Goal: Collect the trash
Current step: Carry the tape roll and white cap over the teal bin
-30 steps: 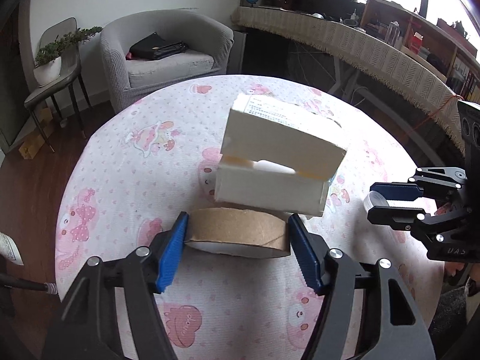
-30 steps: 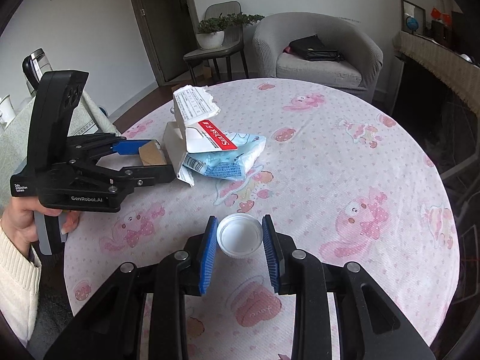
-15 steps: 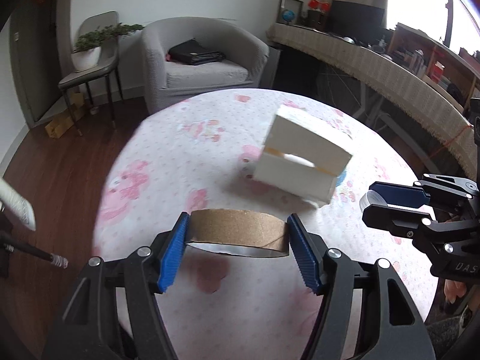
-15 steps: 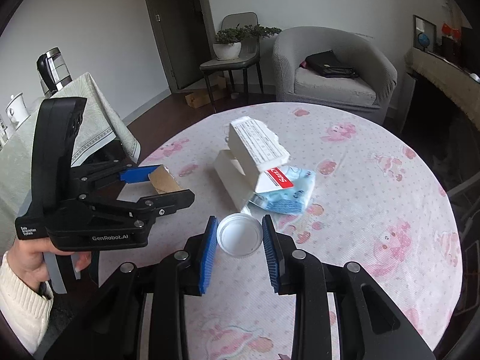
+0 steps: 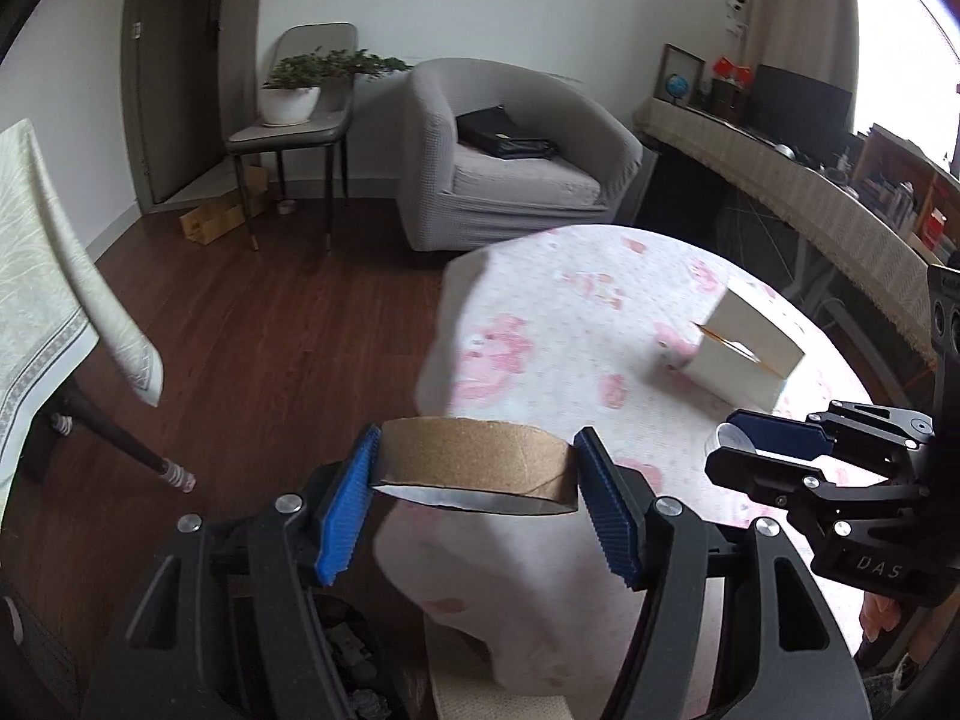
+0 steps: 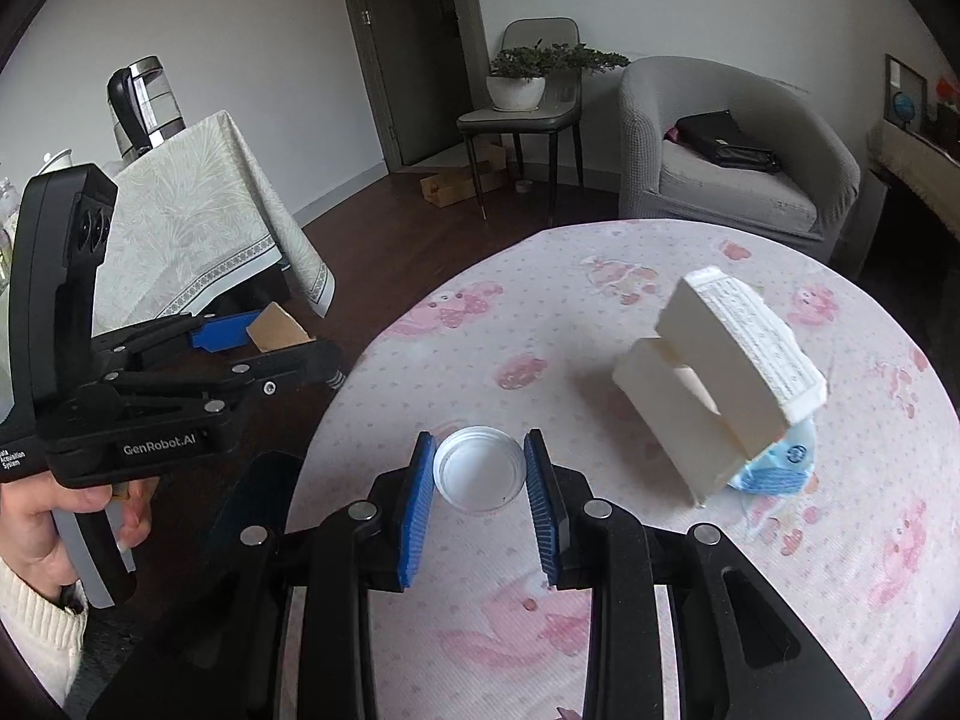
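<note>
Between left gripper (image 5: 474, 504) pads: cardboard ring (image 5: 474, 471).

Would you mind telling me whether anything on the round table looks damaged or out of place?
Yes: the white cardboard box is torn open, its upper half gaping and tilted, and it rests on a crumpled blue-and-white plastic packet on the pink-patterned tablecloth. Nothing looks spilled.
</note>
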Action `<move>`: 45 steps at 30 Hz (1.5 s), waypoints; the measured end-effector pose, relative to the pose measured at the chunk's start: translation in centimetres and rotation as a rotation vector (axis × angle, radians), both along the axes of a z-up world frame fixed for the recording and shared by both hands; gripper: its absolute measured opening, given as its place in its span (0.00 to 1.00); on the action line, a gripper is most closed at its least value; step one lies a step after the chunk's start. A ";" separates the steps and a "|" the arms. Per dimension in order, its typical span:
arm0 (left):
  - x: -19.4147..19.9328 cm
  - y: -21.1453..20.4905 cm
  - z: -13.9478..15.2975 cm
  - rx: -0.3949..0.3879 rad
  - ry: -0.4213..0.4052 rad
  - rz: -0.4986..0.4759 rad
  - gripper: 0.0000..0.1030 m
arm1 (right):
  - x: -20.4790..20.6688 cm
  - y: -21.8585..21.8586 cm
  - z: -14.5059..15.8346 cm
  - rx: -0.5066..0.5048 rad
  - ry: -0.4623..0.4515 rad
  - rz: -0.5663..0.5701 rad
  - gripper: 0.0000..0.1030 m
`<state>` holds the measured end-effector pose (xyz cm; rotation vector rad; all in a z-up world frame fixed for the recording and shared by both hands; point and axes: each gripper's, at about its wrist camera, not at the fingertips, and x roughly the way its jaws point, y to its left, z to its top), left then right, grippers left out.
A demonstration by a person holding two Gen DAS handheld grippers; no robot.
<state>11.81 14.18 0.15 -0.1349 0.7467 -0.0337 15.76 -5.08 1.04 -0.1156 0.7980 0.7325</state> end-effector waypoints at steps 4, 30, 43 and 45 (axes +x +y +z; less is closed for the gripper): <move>-0.7 1.9 -0.2 0.004 0.011 0.026 0.66 | -0.2 2.2 0.3 0.007 -0.007 0.027 0.29; -9.5 13.0 -11.2 -0.014 0.299 0.179 0.65 | -4.3 17.5 -1.9 -0.040 0.031 0.257 0.29; -11.4 15.8 -16.5 -0.060 0.448 0.187 0.67 | -5.6 22.2 -5.7 -0.122 0.098 0.329 0.29; -11.6 16.2 -17.0 -0.075 0.457 0.194 0.69 | -5.8 22.9 -6.1 -0.131 0.101 0.339 0.29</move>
